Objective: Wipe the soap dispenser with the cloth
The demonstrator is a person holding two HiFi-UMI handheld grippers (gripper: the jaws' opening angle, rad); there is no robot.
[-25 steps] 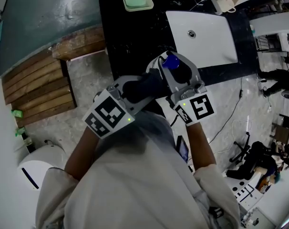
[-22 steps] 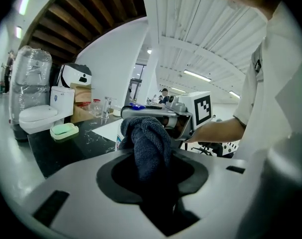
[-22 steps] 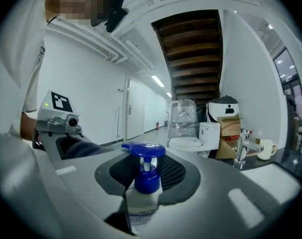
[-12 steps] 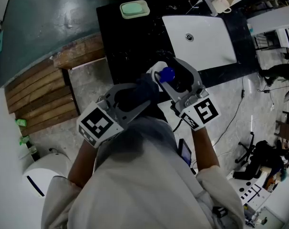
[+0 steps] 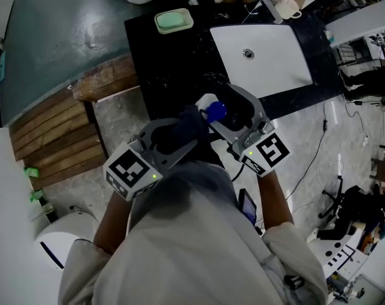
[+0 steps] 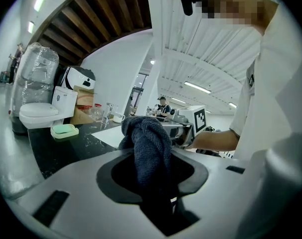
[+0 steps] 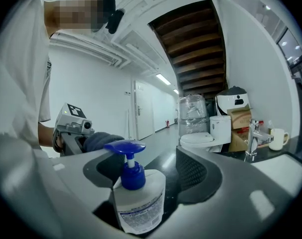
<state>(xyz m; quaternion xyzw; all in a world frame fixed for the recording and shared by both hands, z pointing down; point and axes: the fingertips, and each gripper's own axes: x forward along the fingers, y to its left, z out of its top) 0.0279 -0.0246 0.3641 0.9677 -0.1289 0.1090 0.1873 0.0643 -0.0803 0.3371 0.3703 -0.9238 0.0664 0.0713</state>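
Note:
A white soap dispenser (image 7: 138,198) with a blue pump (image 5: 216,111) stands between the jaws of my right gripper (image 7: 151,171). Those jaws have just been opening. The bottle leans on the left jaw, and a gap shows between it and the ribbed pad (image 7: 193,171) on the right. My left gripper (image 6: 152,171) is shut on a dark blue-grey cloth (image 6: 148,143), which bulges up out of its jaws. In the head view the cloth (image 5: 186,124) is right beside the pump, just off the counter's front edge.
The black counter (image 5: 167,56) holds a white sink basin (image 5: 269,59) with a tap (image 5: 265,5) and a green soap dish (image 5: 173,21). Wooden planks (image 5: 59,132) lie on the floor at the left, and a white toilet (image 5: 59,246) stands at the lower left.
The right gripper's jaws stand wider round the dispenser than a second ago. Both grippers have stayed close together, with the cloth beside the pump.

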